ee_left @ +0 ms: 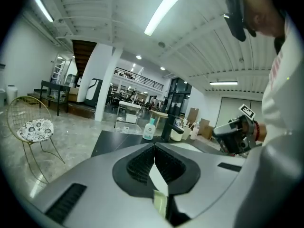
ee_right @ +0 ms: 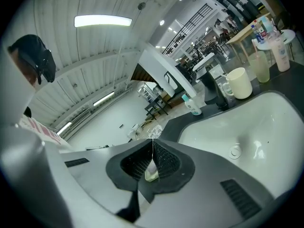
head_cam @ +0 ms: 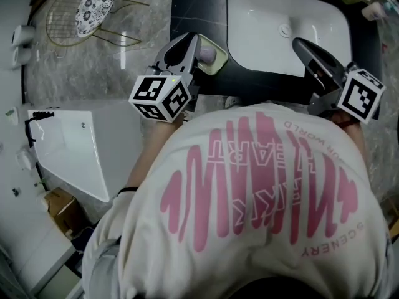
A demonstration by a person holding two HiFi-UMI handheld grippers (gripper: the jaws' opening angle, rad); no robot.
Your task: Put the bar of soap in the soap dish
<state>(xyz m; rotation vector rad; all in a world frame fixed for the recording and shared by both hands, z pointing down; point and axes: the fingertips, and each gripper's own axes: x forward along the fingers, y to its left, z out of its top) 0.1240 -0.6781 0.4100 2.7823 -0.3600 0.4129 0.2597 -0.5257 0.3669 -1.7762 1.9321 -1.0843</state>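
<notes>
In the head view a pale green soap dish [head_cam: 216, 65] sits on the black counter [head_cam: 187, 5], left of the sink, with a pinkish bar of soap [head_cam: 207, 54] lying in it. My left gripper [head_cam: 192, 38] hovers over the dish's left edge, jaws shut with nothing between them. In the left gripper view its pads [ee_left: 142, 164] meet at the tip, and a pale green strip shows below them. My right gripper [head_cam: 298, 42] hangs over the basin's near right edge, also shut and empty. Its pads [ee_right: 164, 159] meet in the right gripper view.
A white basin [head_cam: 262, 11] with a drain is set in the counter. A cream mug [ee_right: 240, 83], cups and a teal-capped bottle [ee_left: 149, 129] stand along the far edge. A wire chair with a patterned cushion [head_cam: 93, 10] and a white fixture [head_cam: 68, 148] stand on the floor at left.
</notes>
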